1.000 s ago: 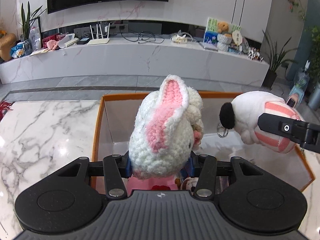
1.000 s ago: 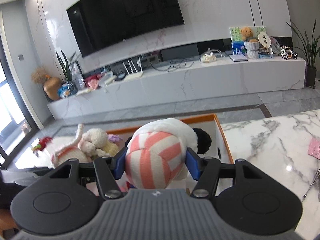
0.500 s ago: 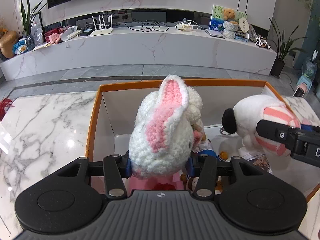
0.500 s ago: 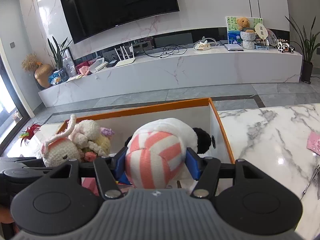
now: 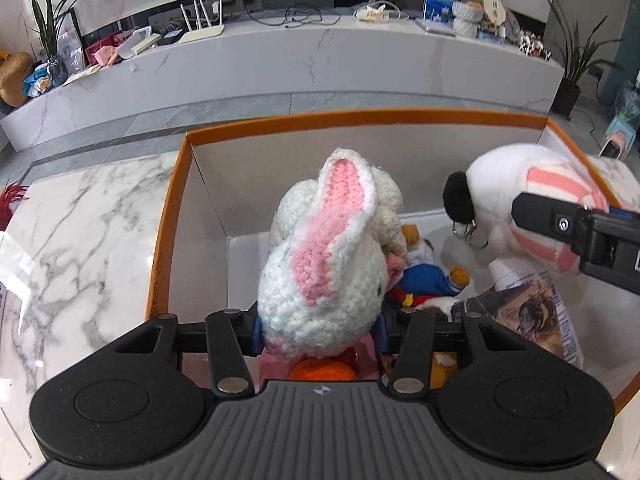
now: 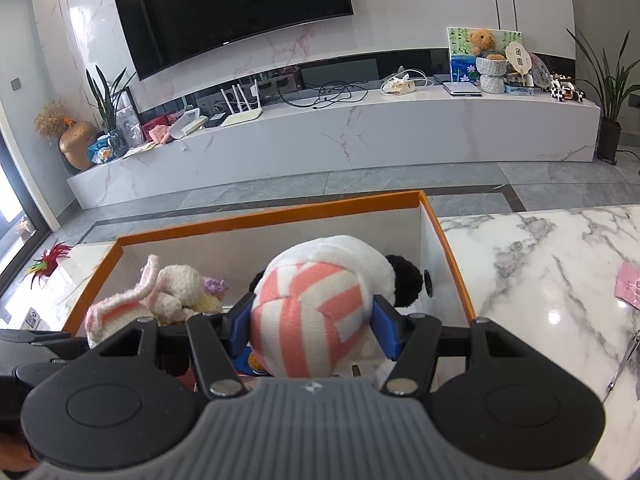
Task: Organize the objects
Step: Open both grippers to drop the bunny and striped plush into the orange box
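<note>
My left gripper (image 5: 319, 330) is shut on a white crocheted rabbit (image 5: 320, 276) with pink ears, held over an orange-rimmed white box (image 5: 224, 130). To its right hangs a white plush toy (image 5: 516, 196) with pink stripes and a black ear, gripped by the other tool. In the right wrist view my right gripper (image 6: 310, 330) is shut on that striped plush (image 6: 308, 314), also above the box (image 6: 280, 212); the rabbit (image 6: 120, 314) shows at the left. Small toys (image 5: 428, 276) and a printed booklet (image 5: 528, 312) lie on the box floor.
The box stands on a white marble table (image 5: 80, 240). A pink item (image 6: 630, 286) and a thin metal tool (image 6: 622, 368) lie on the table (image 6: 540, 264) right of the box. A red feathery thing (image 6: 50, 260) sits at the left edge. Beyond is a long white cabinet (image 6: 360, 140).
Both grippers have tipped downward and moved over the box, so more of its inside and the toys on its floor now show. Both grips are unchanged.
</note>
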`<state>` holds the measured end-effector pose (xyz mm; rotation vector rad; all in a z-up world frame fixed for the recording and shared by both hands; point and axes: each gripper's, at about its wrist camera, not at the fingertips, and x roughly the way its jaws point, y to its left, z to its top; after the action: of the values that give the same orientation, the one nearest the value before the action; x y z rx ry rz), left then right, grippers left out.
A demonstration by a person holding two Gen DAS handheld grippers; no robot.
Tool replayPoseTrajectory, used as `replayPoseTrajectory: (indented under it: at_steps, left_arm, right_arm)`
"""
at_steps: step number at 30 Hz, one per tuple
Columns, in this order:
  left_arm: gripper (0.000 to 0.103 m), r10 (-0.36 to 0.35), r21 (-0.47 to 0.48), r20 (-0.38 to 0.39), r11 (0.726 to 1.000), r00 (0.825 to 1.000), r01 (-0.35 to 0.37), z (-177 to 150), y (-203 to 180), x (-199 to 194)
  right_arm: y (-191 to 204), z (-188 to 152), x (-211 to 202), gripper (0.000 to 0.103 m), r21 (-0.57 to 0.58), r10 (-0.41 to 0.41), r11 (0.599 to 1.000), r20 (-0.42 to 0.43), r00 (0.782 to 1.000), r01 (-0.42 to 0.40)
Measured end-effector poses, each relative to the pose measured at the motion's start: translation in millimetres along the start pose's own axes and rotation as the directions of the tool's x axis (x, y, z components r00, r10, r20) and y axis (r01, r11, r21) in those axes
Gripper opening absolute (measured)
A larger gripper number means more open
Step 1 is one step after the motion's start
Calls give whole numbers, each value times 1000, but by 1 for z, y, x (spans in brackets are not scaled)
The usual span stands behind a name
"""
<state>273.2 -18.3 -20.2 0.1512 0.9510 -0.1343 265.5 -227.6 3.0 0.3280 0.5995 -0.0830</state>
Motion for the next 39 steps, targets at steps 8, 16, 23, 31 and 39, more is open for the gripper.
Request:
replayPoseTrajectory:
  at_steps: [8,16,23,31,39]
  left_arm:
    - [56,13,4,-19,1000,1000,-13,-1,-2,2]
    - [57,25,10,-23,1000,999,-25,-1,-4,2]
    - [58,26,5,-23,1000,999,-26,-1,-3,2]
    - [59,47,39,-32,998,998,-46,-2,-7,3]
    - [60,49,48,-27,998,998,-48,-3,-8,3]
  right_arm:
    - [19,-6,12,63,-21,-40,999,-11,999,39]
    - [29,-8,15,63,-71,-86,994,3,996,86]
    - [30,-8,15,65,-64,-78,995,9,997,78]
    - [31,-9,14,69,-76,-86,993,15,996,87]
    - [30,-9,12,71,-58,-98,993,12,995,99]
